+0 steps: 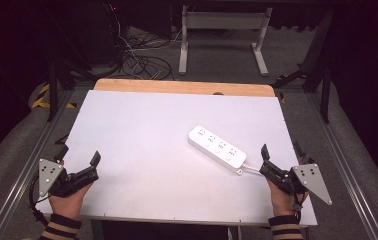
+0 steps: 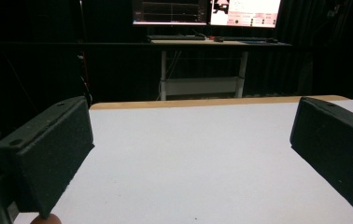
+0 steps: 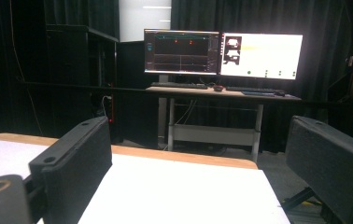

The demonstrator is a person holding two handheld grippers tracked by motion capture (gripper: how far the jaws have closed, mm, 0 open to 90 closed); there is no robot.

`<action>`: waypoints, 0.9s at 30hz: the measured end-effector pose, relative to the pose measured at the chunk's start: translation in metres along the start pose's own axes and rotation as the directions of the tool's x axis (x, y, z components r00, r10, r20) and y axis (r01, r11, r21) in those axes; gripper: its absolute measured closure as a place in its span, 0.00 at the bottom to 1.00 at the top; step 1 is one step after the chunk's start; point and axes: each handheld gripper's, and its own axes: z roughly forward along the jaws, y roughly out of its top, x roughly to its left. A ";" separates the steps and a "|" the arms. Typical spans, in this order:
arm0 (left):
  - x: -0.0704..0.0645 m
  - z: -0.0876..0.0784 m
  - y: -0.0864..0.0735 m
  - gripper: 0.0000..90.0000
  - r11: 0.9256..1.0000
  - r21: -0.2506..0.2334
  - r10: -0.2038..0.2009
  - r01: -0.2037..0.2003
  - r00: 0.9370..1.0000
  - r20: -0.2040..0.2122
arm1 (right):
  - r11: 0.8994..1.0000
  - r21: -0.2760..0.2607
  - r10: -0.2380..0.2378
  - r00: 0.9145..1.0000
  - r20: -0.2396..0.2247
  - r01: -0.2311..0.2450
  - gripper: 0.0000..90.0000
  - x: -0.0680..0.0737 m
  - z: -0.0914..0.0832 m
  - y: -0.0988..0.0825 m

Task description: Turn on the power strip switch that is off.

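A white power strip (image 1: pixel 217 149) lies at an angle on the white table top (image 1: pixel 142 165), right of centre, its short white cable (image 1: pixel 251 170) running toward my right gripper. That right gripper (image 1: pixel 281 151) rests at the near right corner, just beside the strip's near end, open with nothing between its jaws (image 3: pixel 198 163). At the near left corner my left gripper (image 1: pixel 78 155) is open too, with bare table between its wide-apart jaws (image 2: pixel 188 154). A hand holds each gripper from the table's front edge.
A wooden strip (image 1: pixel 182 86) borders the table's far edge. Beyond it stand a desk frame (image 1: pixel 222 30) and loose cables (image 1: pixel 142 60) on the floor. A desk with two lit monitors (image 3: pixel 221 53) faces the table. Metal rails (image 1: pixel 344 150) run along both sides.
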 end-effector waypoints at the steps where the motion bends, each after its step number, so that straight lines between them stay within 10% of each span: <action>1: 0.000 0.000 0.000 0.00 1.000 -0.001 -0.004 0.004 1.000 0.002 | 1.000 0.000 -0.001 1.000 0.002 0.001 0.08 0.000 0.000 0.000; 27: -0.002 0.002 0.001 0.00 1.000 0.003 -0.004 0.004 1.000 0.013 | 1.000 0.023 -0.008 1.000 -0.002 0.008 0.10 0.003 -0.002 -0.002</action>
